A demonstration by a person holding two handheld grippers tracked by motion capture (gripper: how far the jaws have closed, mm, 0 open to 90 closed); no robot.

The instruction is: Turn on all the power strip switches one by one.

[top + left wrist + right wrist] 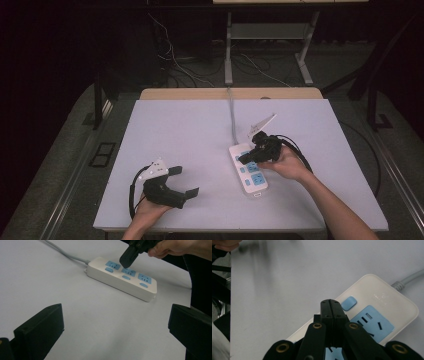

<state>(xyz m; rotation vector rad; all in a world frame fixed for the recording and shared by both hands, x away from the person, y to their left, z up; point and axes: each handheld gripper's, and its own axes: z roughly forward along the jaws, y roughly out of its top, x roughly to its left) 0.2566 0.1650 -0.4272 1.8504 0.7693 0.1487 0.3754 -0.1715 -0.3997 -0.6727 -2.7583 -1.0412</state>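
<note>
A white power strip with three blue sockets and blue switch buttons lies right of the table's centre, and its grey cable runs to the far edge. My right gripper is shut with nothing between its jaws, its tip just above the strip near the middle socket. Whether it touches, I cannot tell. In the right gripper view the closed jaws point beside a blue button and a socket. My left gripper rests open at the front left, with its jaws wide apart and facing the strip.
The white table top has a wooden strip along its far edge. A black cable loops behind the right hand. A metal desk frame and loose wires stand on the floor beyond the table.
</note>
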